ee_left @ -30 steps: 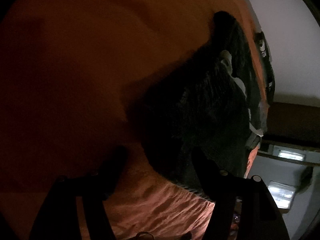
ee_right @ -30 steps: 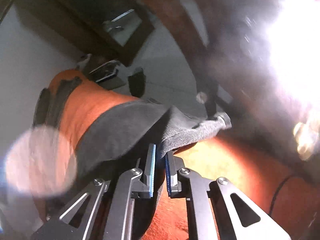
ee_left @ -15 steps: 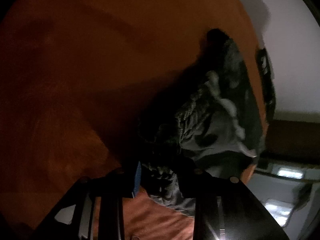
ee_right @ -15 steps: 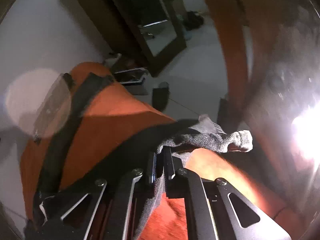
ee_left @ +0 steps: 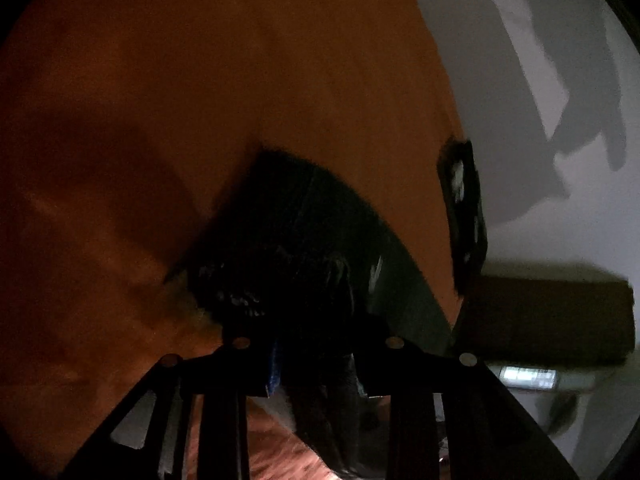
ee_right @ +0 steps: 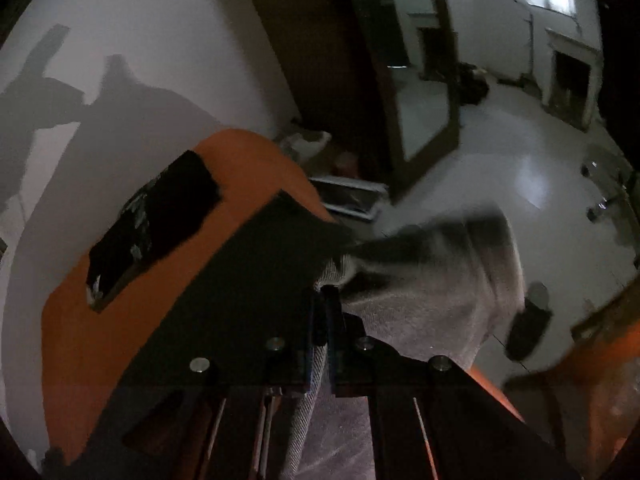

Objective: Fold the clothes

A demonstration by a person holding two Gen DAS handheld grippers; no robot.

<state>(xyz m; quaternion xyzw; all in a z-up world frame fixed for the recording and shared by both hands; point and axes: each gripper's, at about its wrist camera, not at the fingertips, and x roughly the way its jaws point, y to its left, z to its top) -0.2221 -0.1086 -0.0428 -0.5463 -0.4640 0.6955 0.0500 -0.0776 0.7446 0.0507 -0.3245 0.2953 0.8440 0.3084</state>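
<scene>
- Right gripper (ee_right: pixel 325 308): jaws pinched nearly together on the edge of the grey garment (ee_right: pixel 432 292). A seam runs down between the pads; the free cloth fans out to the right, blurred.
- Left gripper (ee_left: pixel 316 360): jaws part-closed around a dark bunch of the same garment (ee_left: pixel 304 240). Judged clamped on it, though the view is very dark and pad contact is inferred, not sharply seen.
- Location of garment: lifted at both held points, its far part draped on the orange bed cover (ee_left: pixel 200 100). In the right view it spans from the jaws back over the cover (ee_right: pixel 100 340).
- Step in hand, judged: carrying two held edges over to make a fold. To do it well: keep both grips at equal height and tension so the edge between them stays straight; bring the edge across to meet the opposite edge before lowering; lay it flat, then let go.
- Farther out: black folded item (ee_right: pixel 156 224) near the wall edge of the cover, well apart from the garment; pale marks on it unreadable.
- Beyond: white wall (ee_right: pixel 140 40) with cast shadows, floor mirror (ee_right: pixel 420 92), pale floor.
- Hidden or unclear: garment type, its full outline, and which edges are held. The near edge of the bed is cut off by the gripper frames.
</scene>
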